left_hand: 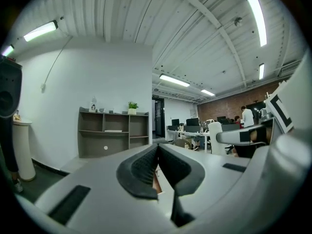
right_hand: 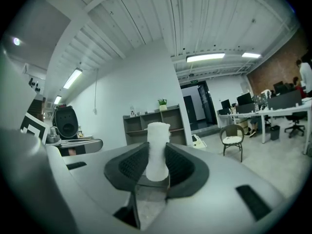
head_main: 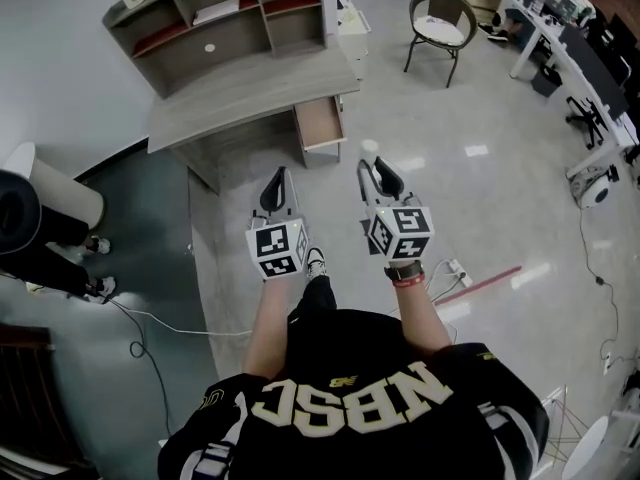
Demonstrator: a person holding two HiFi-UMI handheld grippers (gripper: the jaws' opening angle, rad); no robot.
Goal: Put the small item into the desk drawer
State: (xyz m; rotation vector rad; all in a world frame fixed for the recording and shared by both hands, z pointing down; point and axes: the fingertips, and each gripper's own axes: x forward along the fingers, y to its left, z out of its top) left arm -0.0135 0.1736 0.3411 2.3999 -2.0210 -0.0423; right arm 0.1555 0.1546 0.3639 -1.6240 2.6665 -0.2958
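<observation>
Standing well back from the surface [head_main: 250,93], the person has the small white item [right_hand: 157,150] pinched upright in the right tool [right_hand: 157,162]; the left tool [left_hand: 157,165] is closed on nothing. The drawer [head_main: 320,123] is already open, so only the carry and drop remain.

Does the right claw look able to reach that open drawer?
Probably yes: the drawer stands open ahead of the right claw, which grips a white item, with only bare floor between.
</observation>
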